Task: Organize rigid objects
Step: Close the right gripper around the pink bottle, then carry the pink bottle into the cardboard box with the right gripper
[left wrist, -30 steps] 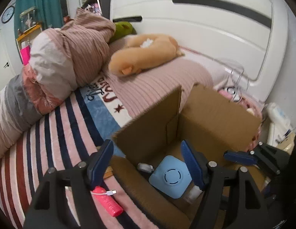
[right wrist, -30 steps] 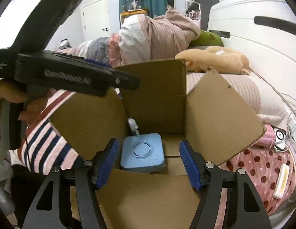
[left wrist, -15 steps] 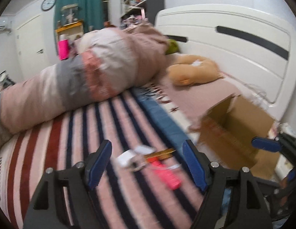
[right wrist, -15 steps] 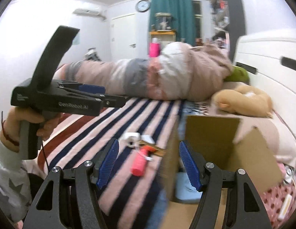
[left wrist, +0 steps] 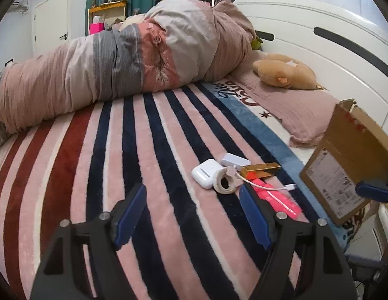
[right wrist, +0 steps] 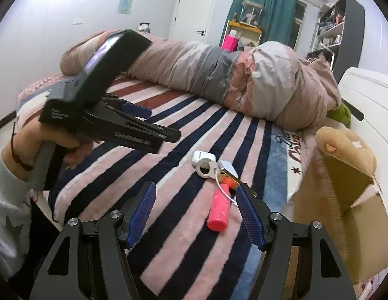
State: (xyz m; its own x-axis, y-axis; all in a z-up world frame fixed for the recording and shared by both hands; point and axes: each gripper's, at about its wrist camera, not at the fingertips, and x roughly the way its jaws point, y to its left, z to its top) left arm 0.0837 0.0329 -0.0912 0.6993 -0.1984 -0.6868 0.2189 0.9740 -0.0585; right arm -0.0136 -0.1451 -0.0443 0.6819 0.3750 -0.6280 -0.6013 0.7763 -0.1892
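A small heap lies on the striped blanket (left wrist: 148, 150): a white earbud case (left wrist: 206, 175), a tape roll (left wrist: 225, 182), a small white box (left wrist: 235, 160), a gold bar (left wrist: 261, 170), a pink tube (left wrist: 281, 198) and a white cable (left wrist: 271, 188). My left gripper (left wrist: 194, 215) is open and empty, just short of the heap and left of the tube. In the right wrist view my right gripper (right wrist: 196, 210) stands open. The pink tube (right wrist: 220, 207) lies on the blanket ahead between its fingers, untouched. The tape roll (right wrist: 205, 167) and earbud case (right wrist: 202, 155) lie farther off. A hand (right wrist: 56, 140) holds the left gripper (right wrist: 156, 122) at the left.
An open cardboard box (left wrist: 344, 165) stands at the bed's right edge, also the cardboard box (right wrist: 339, 220) at the right of the right wrist view. A rolled duvet (left wrist: 118, 62) lies along the far side. A tan plush toy (left wrist: 284, 75) lies on the pillow by the white headboard (left wrist: 319, 50).
Both grippers have swung left, away from the inside of the cardboard box with its blue device, out over the striped blanket. The box is now at the right edge and the heap lies ahead.
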